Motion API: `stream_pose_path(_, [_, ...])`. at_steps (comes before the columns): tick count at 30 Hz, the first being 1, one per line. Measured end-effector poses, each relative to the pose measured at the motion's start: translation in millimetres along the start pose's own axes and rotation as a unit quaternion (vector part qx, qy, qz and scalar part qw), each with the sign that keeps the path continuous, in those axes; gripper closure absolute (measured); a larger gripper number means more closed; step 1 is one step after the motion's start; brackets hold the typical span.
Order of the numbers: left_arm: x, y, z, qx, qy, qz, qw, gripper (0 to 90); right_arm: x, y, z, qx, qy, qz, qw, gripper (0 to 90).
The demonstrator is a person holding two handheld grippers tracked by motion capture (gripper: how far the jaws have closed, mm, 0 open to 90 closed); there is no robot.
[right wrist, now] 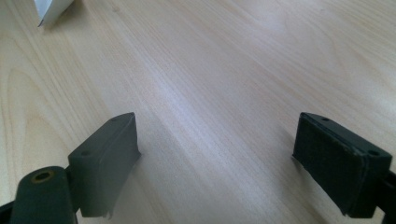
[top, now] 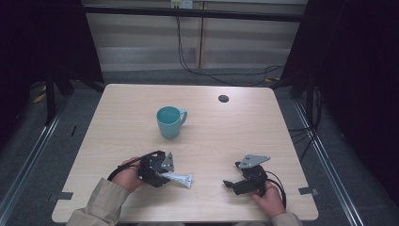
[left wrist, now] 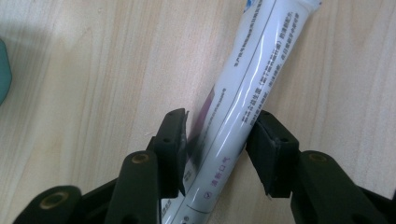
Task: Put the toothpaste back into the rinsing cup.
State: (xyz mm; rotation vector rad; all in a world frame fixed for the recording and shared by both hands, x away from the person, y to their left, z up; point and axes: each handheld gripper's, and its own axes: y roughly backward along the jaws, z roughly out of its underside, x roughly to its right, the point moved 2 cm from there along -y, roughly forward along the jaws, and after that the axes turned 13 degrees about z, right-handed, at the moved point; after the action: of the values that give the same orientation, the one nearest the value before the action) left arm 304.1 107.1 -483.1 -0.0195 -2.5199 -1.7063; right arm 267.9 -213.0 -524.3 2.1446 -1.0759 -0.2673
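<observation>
Left tongs (left wrist: 217, 149) lie low, pinching tube (left wrist: 243, 98); right tongs (right wrist: 217, 163) spread.

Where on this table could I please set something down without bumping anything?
The back left corner of the table is bare, as is the right side behind the right gripper. The strip between the mug and the left gripper is tighter, and the tube lies there.

Teal ceramic mug (top: 170, 122) stands mid-frame, blocking centre; bare light wooden tabletop (top: 244, 127) right & upper left gives free passage.
</observation>
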Motion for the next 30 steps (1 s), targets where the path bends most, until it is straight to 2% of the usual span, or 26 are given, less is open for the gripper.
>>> stream_pose_path(7, [-2.0,-2.1,-1.8,-0.009,0.004,0.001,1.0,61.7,0.0,0.0,0.0,0.0,0.0,0.0,1.0,13.0])
stream_pose_path(12, [-3.9,-4.7,-3.5,-0.021,0.01,0.014,0.9996,62.0,0.0,0.0,0.0,0.0,0.0,0.0,1.0,13.0])
stream_pose_path(19, [-5.3,-4.8,-6.1,-0.035,0.013,0.019,0.9991,63.2,0.0,0.0,0.0,0.0,0.0,0.0,1.0,13.0])
stream_pose_path(20, [-6.1,-4.7,-7.5,-0.042,0.019,0.021,0.9987,63.7,0.0,0.0,0.0,0.0,0.0,0.0,1.0,13.0])
stream_pose_path(24, [-7.0,-4.3,-10.7,-0.061,0.018,0.02,0.9978,65.4,0.0,0.0,0.0,0.0,0.0,0.0,1.0,13.0])
stream_pose_path(26, [-9.0,-2.8,-12.9,-0.061,0.035,0.019,0.9973,74.0,0.0,0.0,0.0,0.0,0.0,0.0,1.0,13.0])
stream_pose_path(28, [-10.4,-2.1,-13.8,-0.068,0.038,0.026,0.9966,75.7,0.0,0.0,0.0,0.0,0.0,0.0,1.0,13.0])
stream_pose_path(30, [-10.0,-3.0,-14.4,-0.064,0.043,0.02,0.9968,76.4,0.0,0.0,0.0,0.0,0.0,0.0,1.0,13.0])
